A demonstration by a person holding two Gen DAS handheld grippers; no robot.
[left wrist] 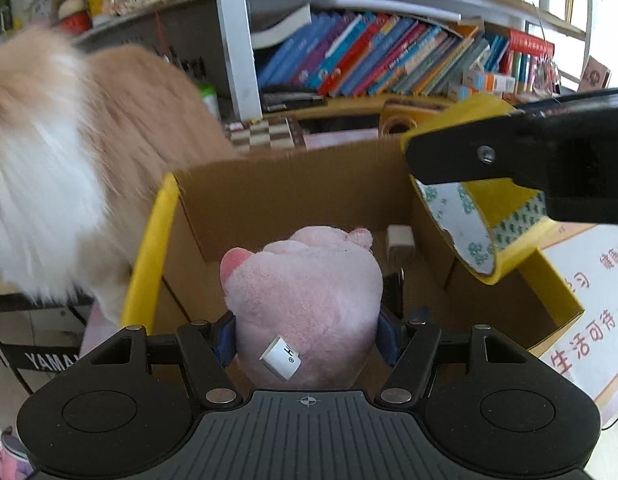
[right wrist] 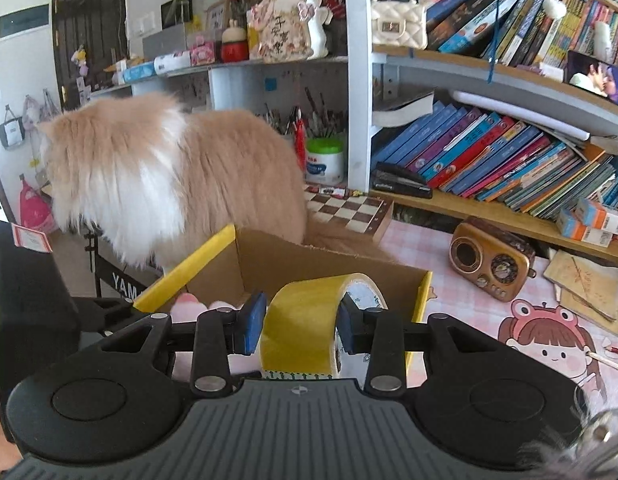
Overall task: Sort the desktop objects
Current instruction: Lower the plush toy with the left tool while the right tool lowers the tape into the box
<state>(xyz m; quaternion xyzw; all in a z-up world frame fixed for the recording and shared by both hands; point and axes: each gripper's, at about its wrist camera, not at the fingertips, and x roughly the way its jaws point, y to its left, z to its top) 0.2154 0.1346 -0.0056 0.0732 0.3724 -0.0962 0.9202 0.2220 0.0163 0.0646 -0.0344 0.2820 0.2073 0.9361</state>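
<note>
Left wrist view has the left tool clamped on a pink plush toy, held over the open cardboard box. Right tool is squeezed onto a yellow tape roll above the box's right wall (fluffy cat stands just behind it).

white bookshelf crammed with books, dark door, daylight

A pink plush toy with a white tag hangs above the open cardboard box; a yellow tape roll stands on edge over its right wall
</note>
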